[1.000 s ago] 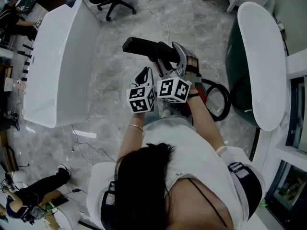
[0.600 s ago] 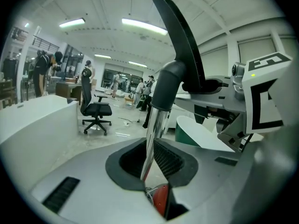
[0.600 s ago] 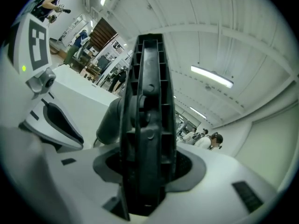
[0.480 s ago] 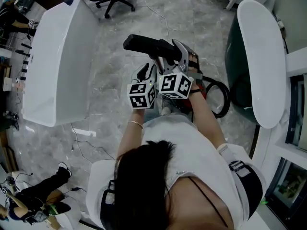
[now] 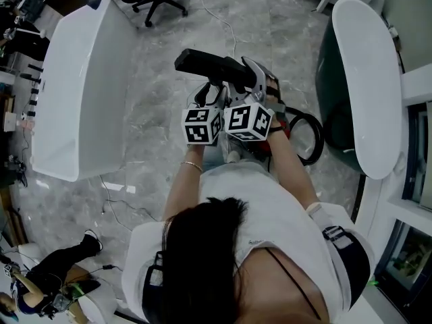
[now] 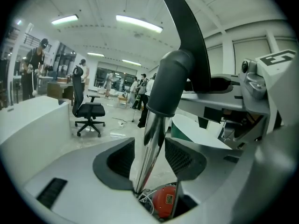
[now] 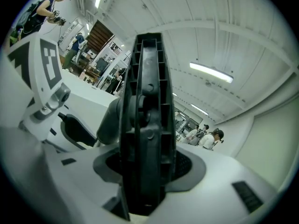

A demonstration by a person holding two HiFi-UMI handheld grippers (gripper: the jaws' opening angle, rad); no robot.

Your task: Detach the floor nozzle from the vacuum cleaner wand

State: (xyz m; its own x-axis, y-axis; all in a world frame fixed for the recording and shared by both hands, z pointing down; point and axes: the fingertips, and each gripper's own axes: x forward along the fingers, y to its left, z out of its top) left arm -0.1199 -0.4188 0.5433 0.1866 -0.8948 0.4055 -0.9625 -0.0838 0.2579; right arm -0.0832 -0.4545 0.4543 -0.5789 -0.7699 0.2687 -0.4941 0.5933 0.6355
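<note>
Flooring (image 5: 165, 113) of grey marble underlies floor nozzle (image 5: 199, 63) and white desk (image 5: 81, 86).

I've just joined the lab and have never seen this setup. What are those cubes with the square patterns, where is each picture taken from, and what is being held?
There is no robot here. A person holds a two-jaw gripper in each hand, and the patterned cubes are part of those grippers. The head view looks down from a camera on the person's head. The other two cameras ride on the grippers and look along their jaws. The left gripper has just been opening: the chrome wand stands between its pads, not gripped. The right gripper has just closed on the black floor nozzle. On the grey floor a black hose loops, and a white desk stands nearby.
</note>
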